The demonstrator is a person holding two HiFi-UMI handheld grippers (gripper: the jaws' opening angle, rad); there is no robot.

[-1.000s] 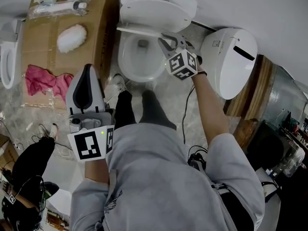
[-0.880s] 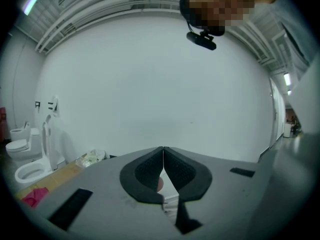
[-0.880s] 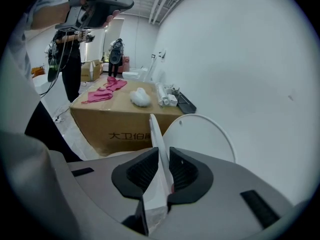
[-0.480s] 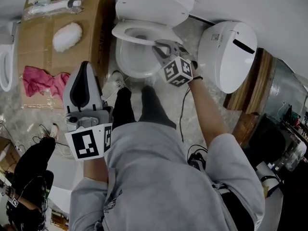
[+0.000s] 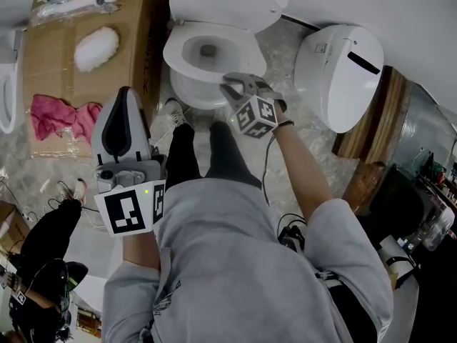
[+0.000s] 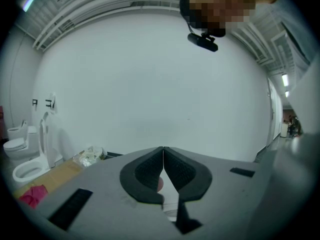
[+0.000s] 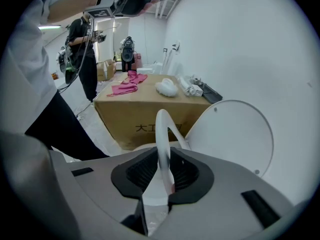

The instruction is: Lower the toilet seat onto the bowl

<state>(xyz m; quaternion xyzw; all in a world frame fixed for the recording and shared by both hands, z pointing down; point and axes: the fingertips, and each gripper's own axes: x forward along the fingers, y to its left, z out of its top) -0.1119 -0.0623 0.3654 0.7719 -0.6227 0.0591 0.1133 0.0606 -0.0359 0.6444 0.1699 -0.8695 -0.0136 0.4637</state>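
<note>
The white toilet seat [image 5: 171, 52] lies low over the bowl [image 5: 191, 95], and the lid [image 5: 228, 2] stands up behind it. My right gripper [image 5: 232, 86] is at the seat's front right rim. In the right gripper view the seat ring [image 7: 162, 129] runs edge-on between the pads of the right gripper [image 7: 164, 171]. The pads still touch it while the jaws are opening. The lid [image 7: 232, 134] rises to its right. My left gripper [image 5: 121, 131] hangs near my left hip, away from the toilet. In its own view the left gripper [image 6: 163, 166] is shut on nothing.
Left of the toilet stands a cardboard box [image 5: 86, 70] with a pink cloth [image 5: 53, 116] and a white fluffy pad [image 5: 96, 48] on it. A separate white toilet lid unit [image 5: 339, 73] leans at the right. My legs [image 5: 193, 156] stand before the bowl. Another person [image 5: 36, 263] is at lower left.
The seat has swung down from a raised tilt to low over the bowl. My right gripper came down and toward me with it. The left gripper has barely moved.
</note>
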